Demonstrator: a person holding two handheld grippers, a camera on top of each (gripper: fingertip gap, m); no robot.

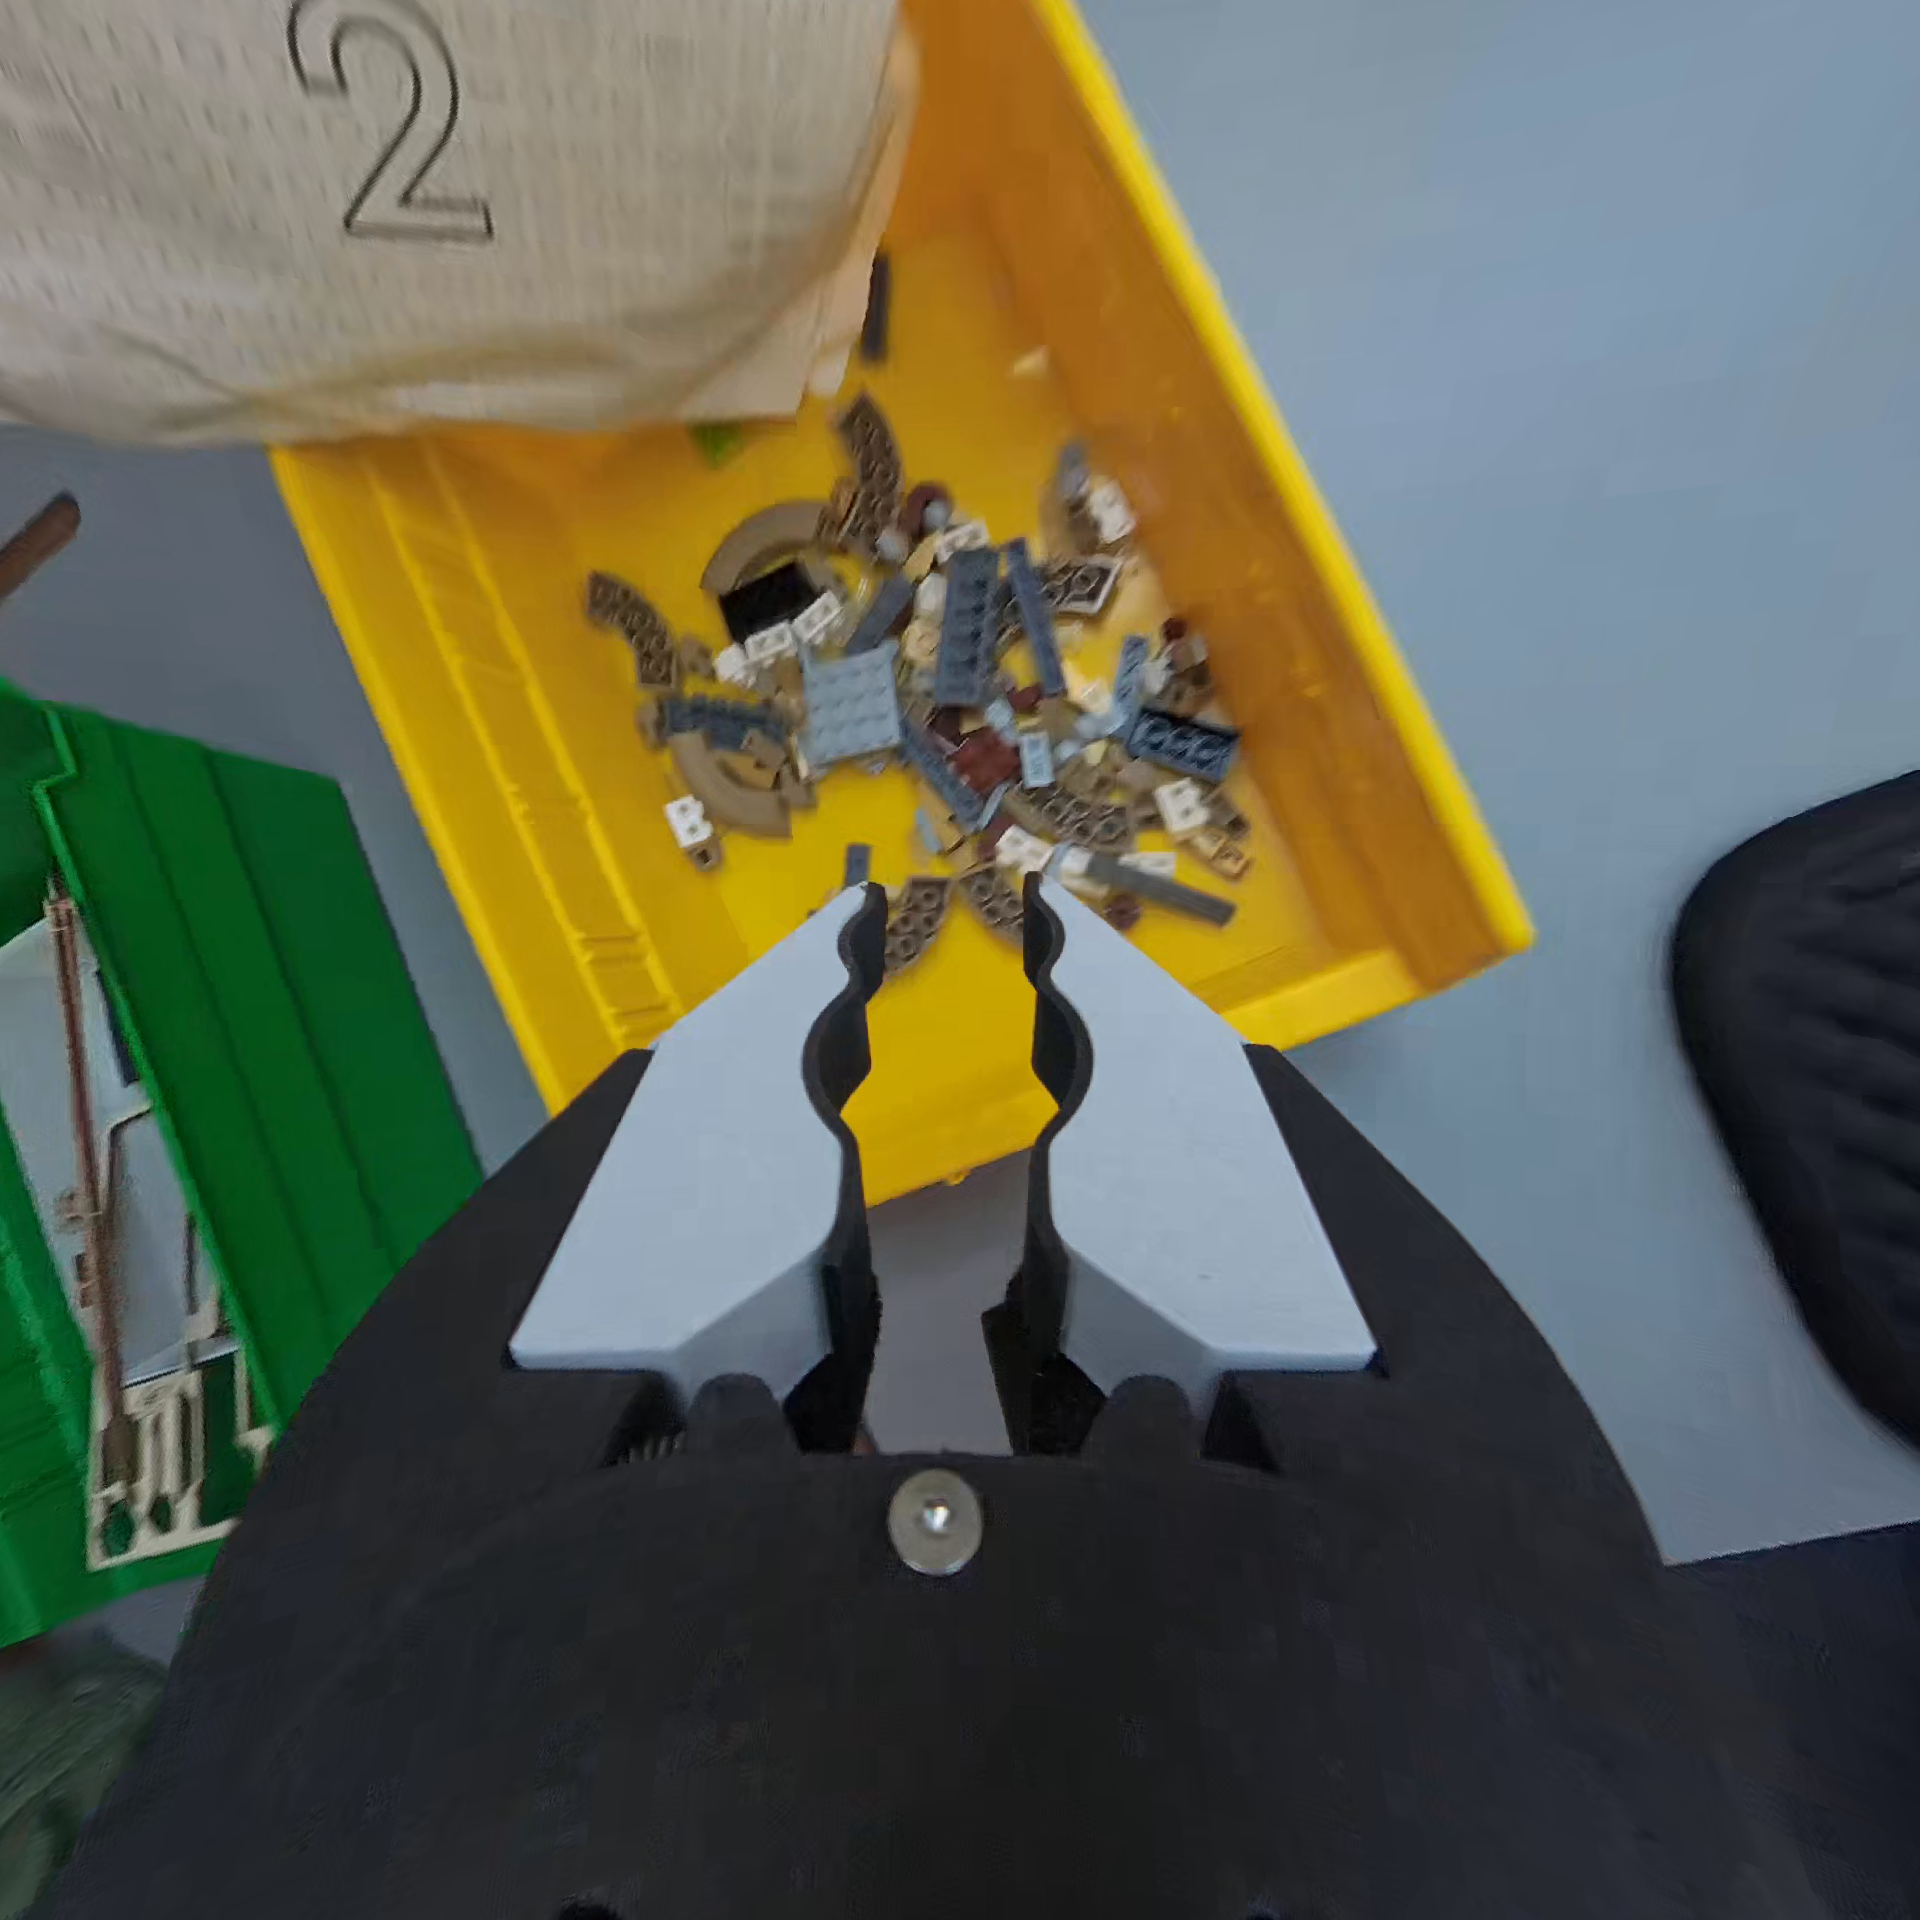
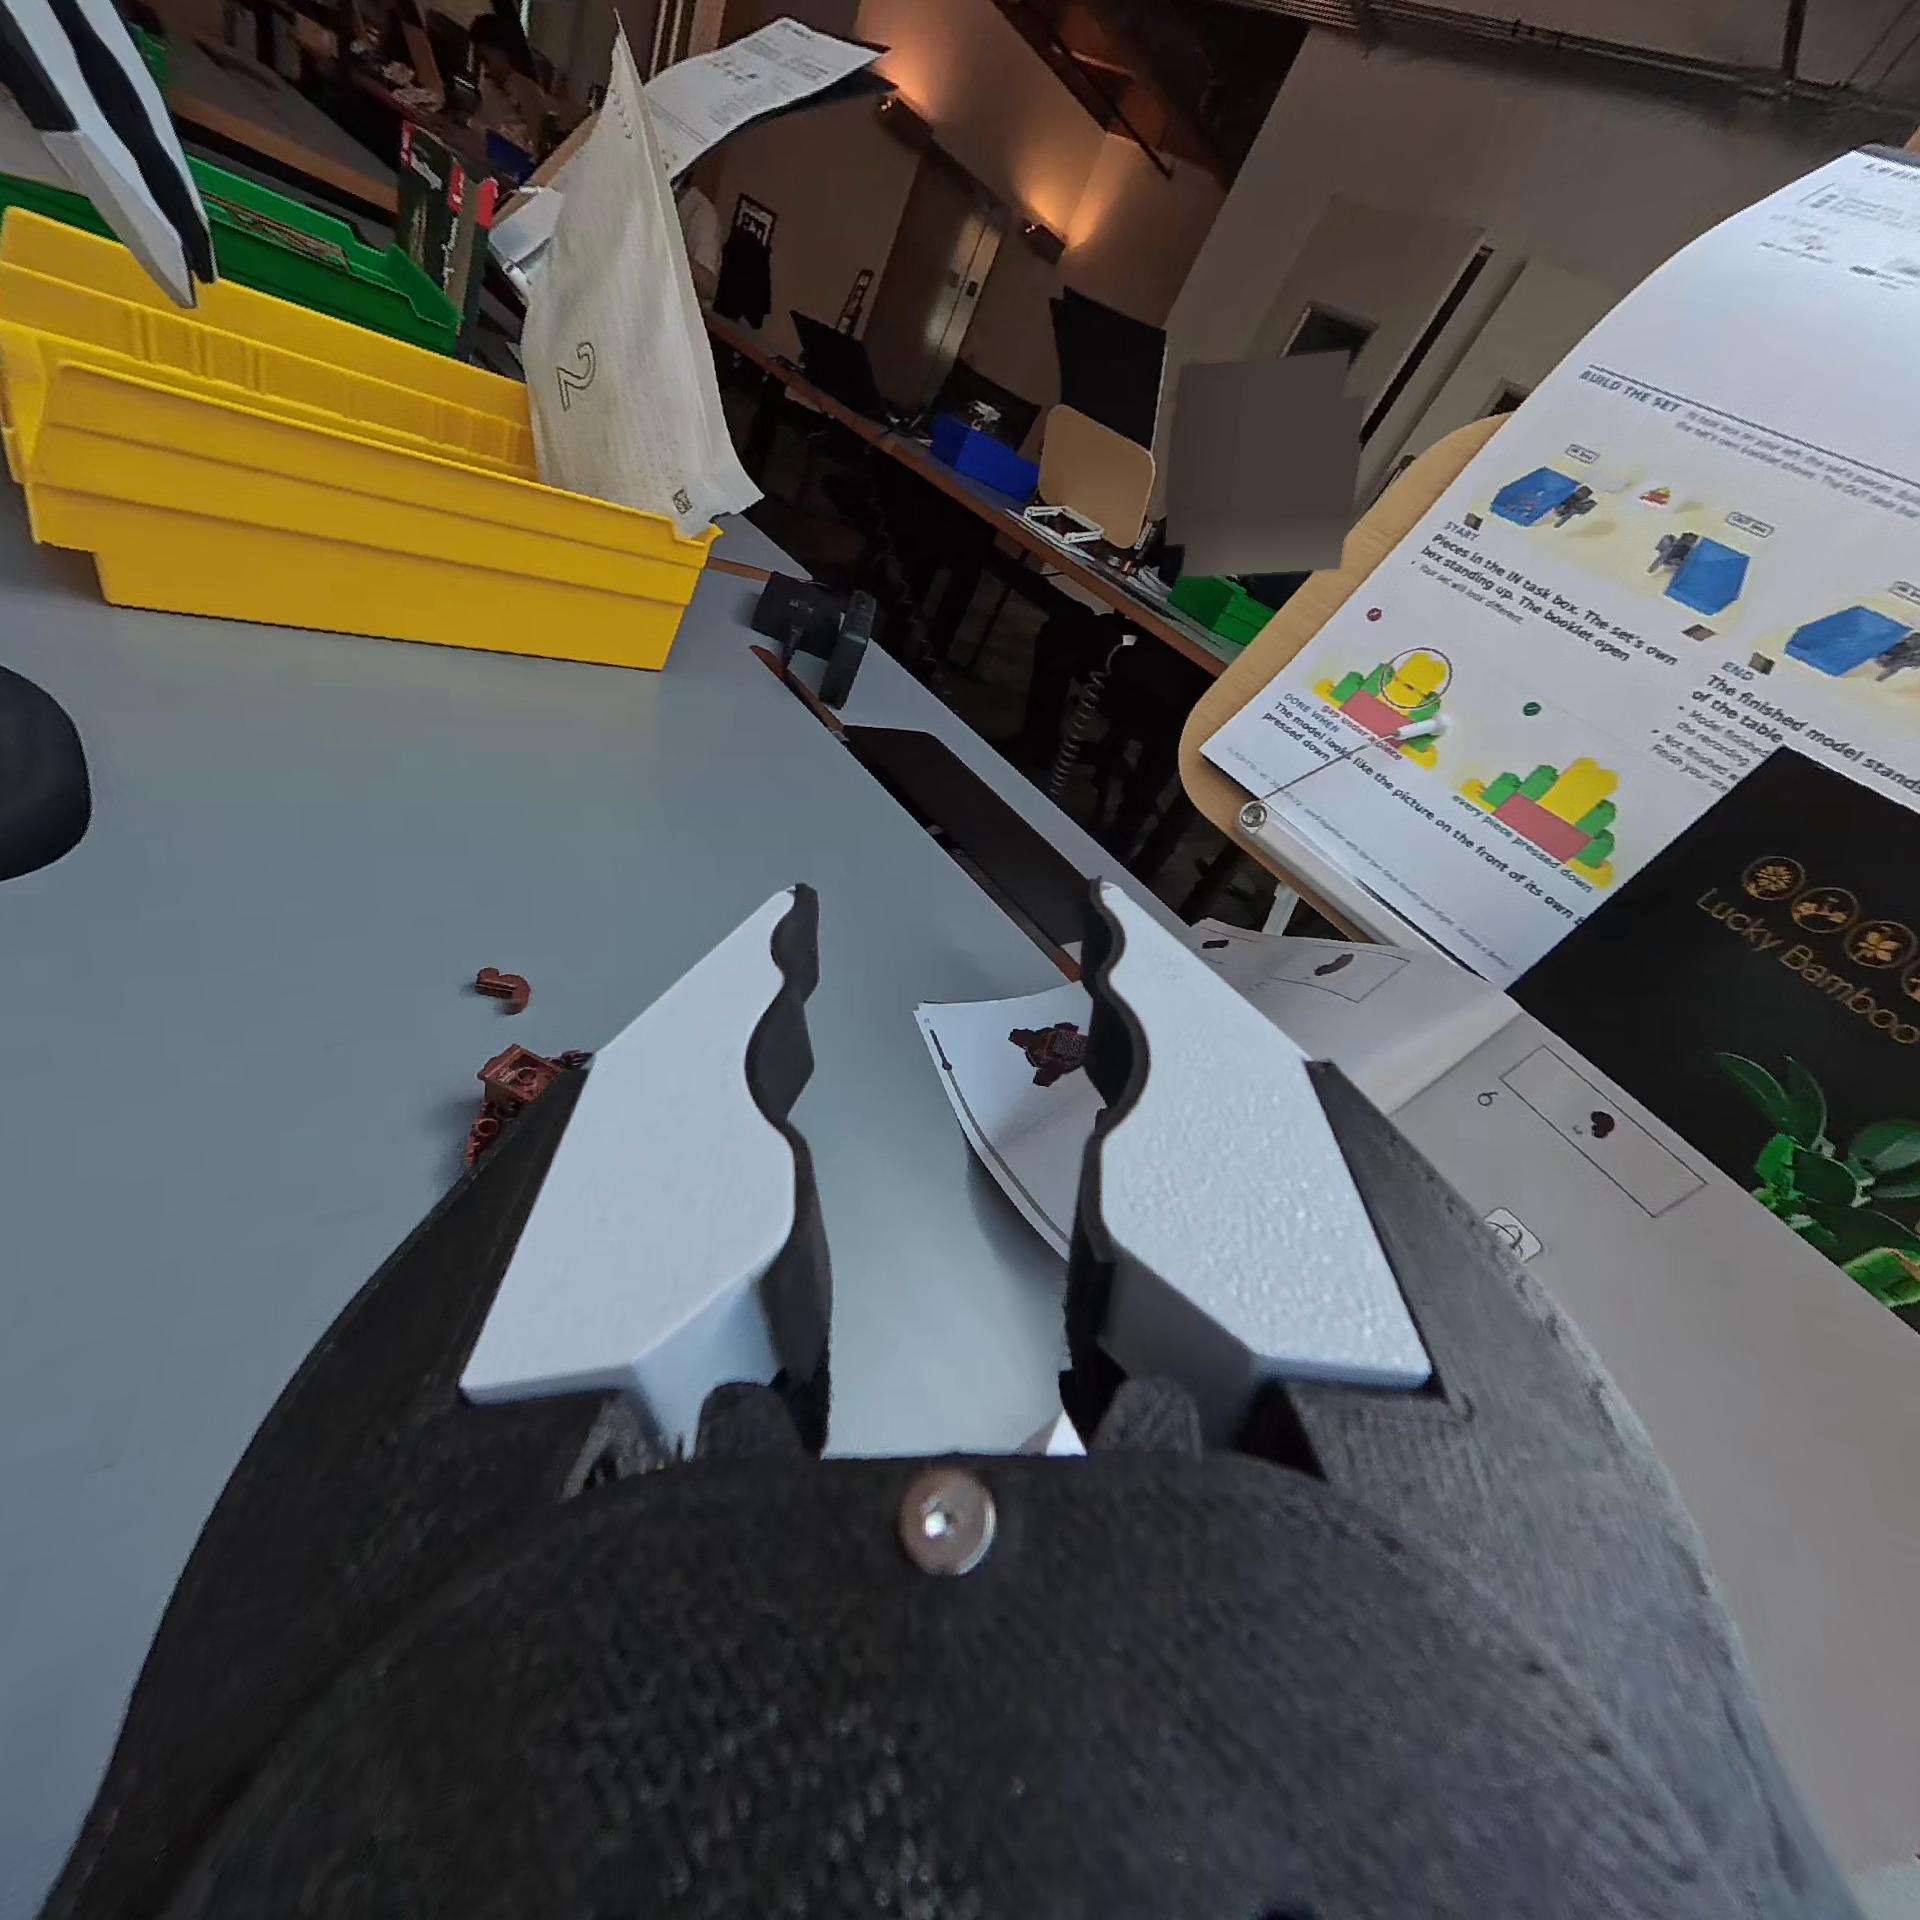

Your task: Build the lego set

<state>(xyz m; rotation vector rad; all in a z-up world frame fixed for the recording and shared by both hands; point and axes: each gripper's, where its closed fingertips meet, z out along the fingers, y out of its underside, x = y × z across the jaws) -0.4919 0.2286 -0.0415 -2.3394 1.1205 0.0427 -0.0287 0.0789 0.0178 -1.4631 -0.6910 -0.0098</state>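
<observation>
In the left wrist view my left gripper (image 1: 948,894) is open and empty. It hovers over the near end of a yellow bin (image 1: 499,665) that holds a heap of loose grey, tan, brown and white lego pieces (image 1: 935,707). A white paper bag (image 1: 416,208) leans over the bin's far side. In the right wrist view my right gripper (image 2: 951,904) is open and empty above the grey table (image 2: 312,831). Small reddish-brown lego pieces (image 2: 514,1075) lie by its left finger, one more piece (image 2: 503,987) a little farther. The open instruction booklet (image 2: 1018,1101) lies under its right finger.
A green bin (image 1: 239,987) stands left of the yellow bin, a black object (image 1: 1818,1091) to the right. In the right wrist view stacked yellow bins (image 2: 364,520), the paper bag (image 2: 623,343), an instruction sheet on a stand (image 2: 1662,623), a black booklet (image 2: 1766,987).
</observation>
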